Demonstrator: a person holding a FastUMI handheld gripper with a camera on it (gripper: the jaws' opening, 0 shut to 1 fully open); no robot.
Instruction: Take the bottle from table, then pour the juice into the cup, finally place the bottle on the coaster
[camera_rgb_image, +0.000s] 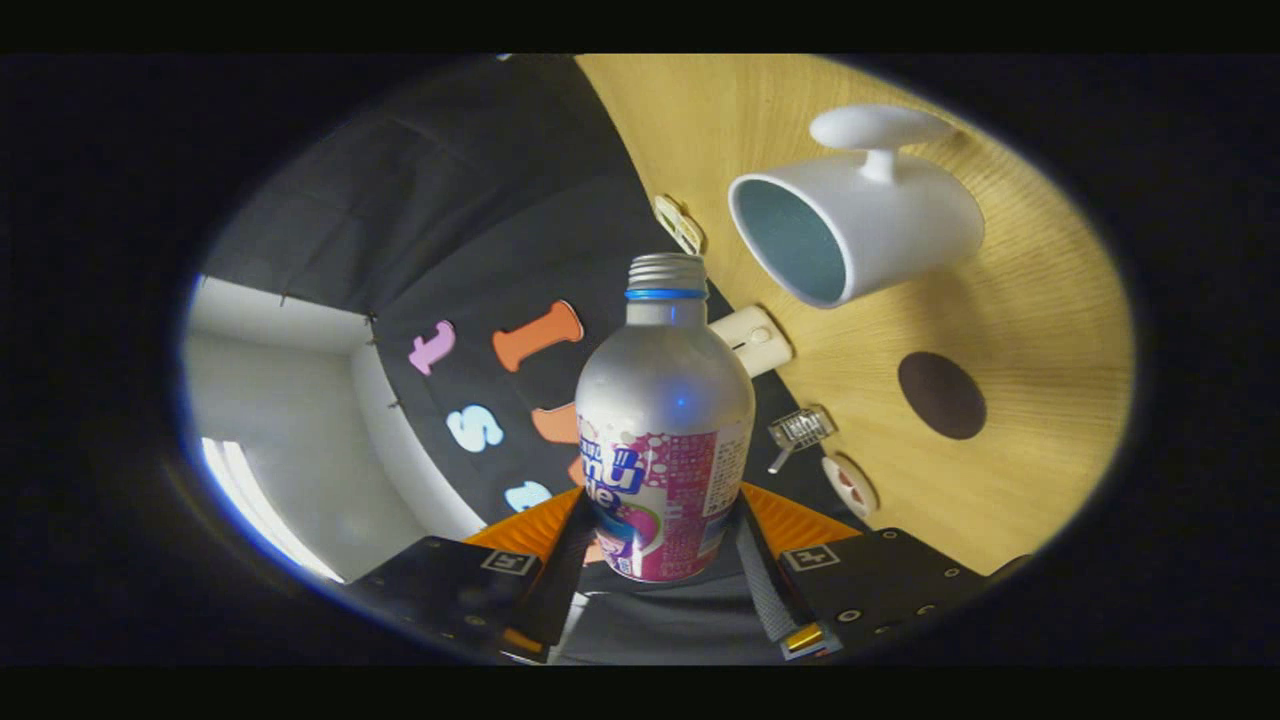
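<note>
A silver bottle (664, 420) with a pink label, a blue neck ring and a ribbed open mouth sits between my two fingers, and my gripper (663, 525) is shut on its lower body. The whole view is rolled, so the wooden table (1040, 330) stands like a wall beside the bottle. A white cup (860, 230) with a pale blue inside and a handle rests on that table, its mouth facing the bottle's neck a short way off. A dark round coaster (941, 395) lies on the wood beyond the fingers, below the cup in this rolled view.
Along the table's back edge by the booth wall lie small items: a cream block (752, 340), a little metal wire piece (800, 430), a white round thing with red marks (850, 487) and a pale ring-shaped object (679, 224). A white room wall (290, 400) shows past the cloth.
</note>
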